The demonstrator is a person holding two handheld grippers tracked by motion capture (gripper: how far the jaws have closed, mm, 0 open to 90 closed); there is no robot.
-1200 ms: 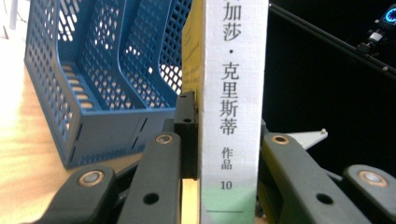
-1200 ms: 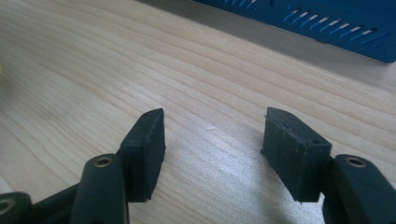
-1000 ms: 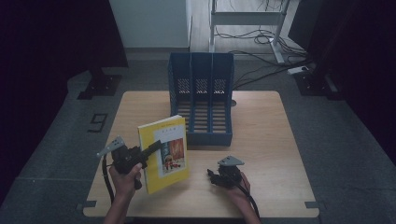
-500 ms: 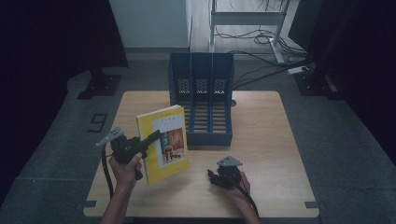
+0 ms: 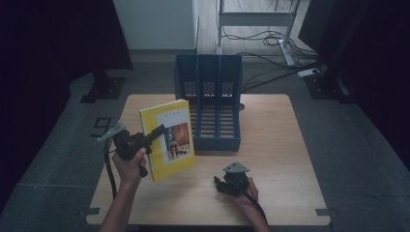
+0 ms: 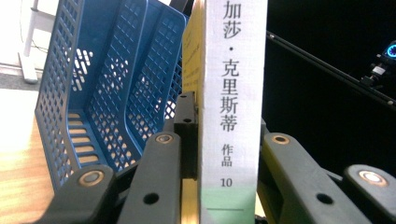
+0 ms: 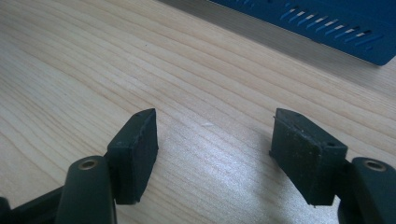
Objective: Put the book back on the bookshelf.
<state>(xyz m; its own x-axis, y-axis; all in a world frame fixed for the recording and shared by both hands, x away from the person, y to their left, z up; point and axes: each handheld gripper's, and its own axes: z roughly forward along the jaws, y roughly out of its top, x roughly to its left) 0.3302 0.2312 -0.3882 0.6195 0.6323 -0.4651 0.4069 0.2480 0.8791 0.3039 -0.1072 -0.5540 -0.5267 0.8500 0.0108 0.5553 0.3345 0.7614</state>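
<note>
Left gripper view, book (image 6: pixel 231 107) clamped in left claw (image 6: pixel 219 154)

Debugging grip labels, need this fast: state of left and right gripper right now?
Left gripper: shut on the yellow book, held up off the table.
Right gripper: open, nothing between its jaws, low over the table; jaws have just been opening.

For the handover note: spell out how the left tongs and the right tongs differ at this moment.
The left tongs are clamped on the yellow book; the right tongs stand open with nothing between them. The left tongs are raised off the table; the right tongs sit low over it. Both have black jaws.
</note>
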